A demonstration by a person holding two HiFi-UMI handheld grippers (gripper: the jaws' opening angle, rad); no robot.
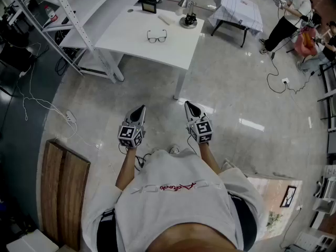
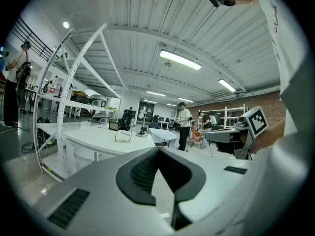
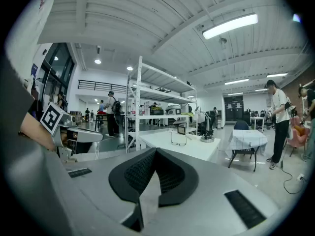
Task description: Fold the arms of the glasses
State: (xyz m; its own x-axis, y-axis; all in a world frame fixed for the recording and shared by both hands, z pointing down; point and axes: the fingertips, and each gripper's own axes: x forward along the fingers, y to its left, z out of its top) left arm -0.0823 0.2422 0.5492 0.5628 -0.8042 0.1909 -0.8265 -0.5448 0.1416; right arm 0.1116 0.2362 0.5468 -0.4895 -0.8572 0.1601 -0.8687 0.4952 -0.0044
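A pair of black-framed glasses (image 1: 156,36) stands with arms open on the white table (image 1: 131,33), far ahead of me. The glasses (image 2: 123,136) look small in the left gripper view, and the glasses (image 3: 178,137) do too in the right gripper view. My left gripper (image 1: 140,109) and right gripper (image 1: 189,105) hang side by side over the floor, well short of the table. The left gripper (image 2: 157,149) is shut with nothing in it. So is the right gripper (image 3: 155,150). Both point roughly level toward the table.
A small stand (image 1: 188,20) and a black box (image 1: 149,3) sit at the table's far end. A white shelf rack (image 1: 68,14) stands left of it. A cloth-covered table (image 1: 239,9) and people (image 1: 289,20) are at the back right. Cables and a power strip (image 1: 70,118) lie on the floor at left.
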